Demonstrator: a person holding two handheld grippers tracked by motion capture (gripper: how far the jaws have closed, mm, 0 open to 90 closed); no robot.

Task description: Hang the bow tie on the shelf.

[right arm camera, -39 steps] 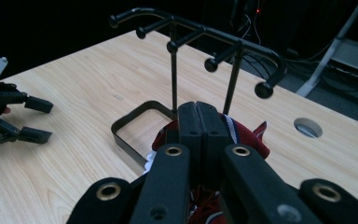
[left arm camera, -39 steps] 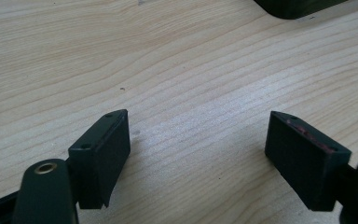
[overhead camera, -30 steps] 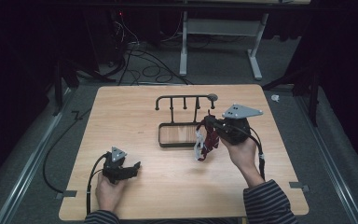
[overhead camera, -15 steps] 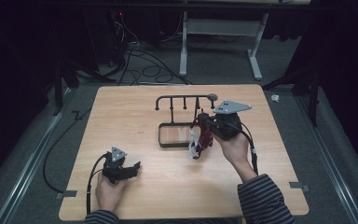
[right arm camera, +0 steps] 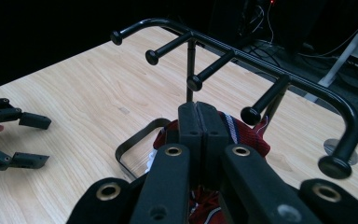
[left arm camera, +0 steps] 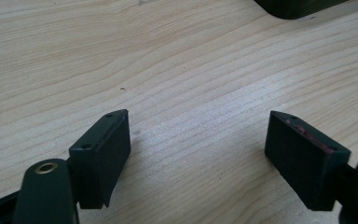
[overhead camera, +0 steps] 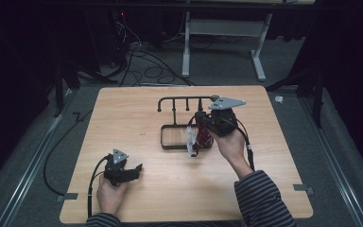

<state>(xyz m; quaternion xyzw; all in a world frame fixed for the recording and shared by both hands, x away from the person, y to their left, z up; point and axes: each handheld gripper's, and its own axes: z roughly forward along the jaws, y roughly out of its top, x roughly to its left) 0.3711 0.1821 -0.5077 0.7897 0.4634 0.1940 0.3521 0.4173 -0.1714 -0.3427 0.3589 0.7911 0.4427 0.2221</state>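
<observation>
A black metal rack point(overhead camera: 185, 100) with several pegs on a top bar stands at the table's middle, over a rectangular base frame point(overhead camera: 168, 144). My right gripper point(overhead camera: 200, 129) is shut on a red cloth with white and dark stripes point(overhead camera: 194, 144), which hangs over the base's right end. In the right gripper view the shut jaws point(right arm camera: 201, 125) pinch the cloth point(right arm camera: 242, 134) just below the pegs point(right arm camera: 242, 58). My left gripper point(overhead camera: 134, 171) rests open on the table at the near left, with bare wood between its fingers point(left arm camera: 103, 148).
The wooden table point(overhead camera: 123, 118) is bare left of the rack. A corner of the rack base point(left arm camera: 298, 4) lies beyond the left gripper. The left gripper point(right arm camera: 33, 140) appears at the left edge of the right gripper view. Cables and a desk frame point(overhead camera: 222, 42) are on the floor behind.
My right gripper has carried the cloth a little farther back and up, closer to the rack's pegs. The left gripper has stayed where it was.
</observation>
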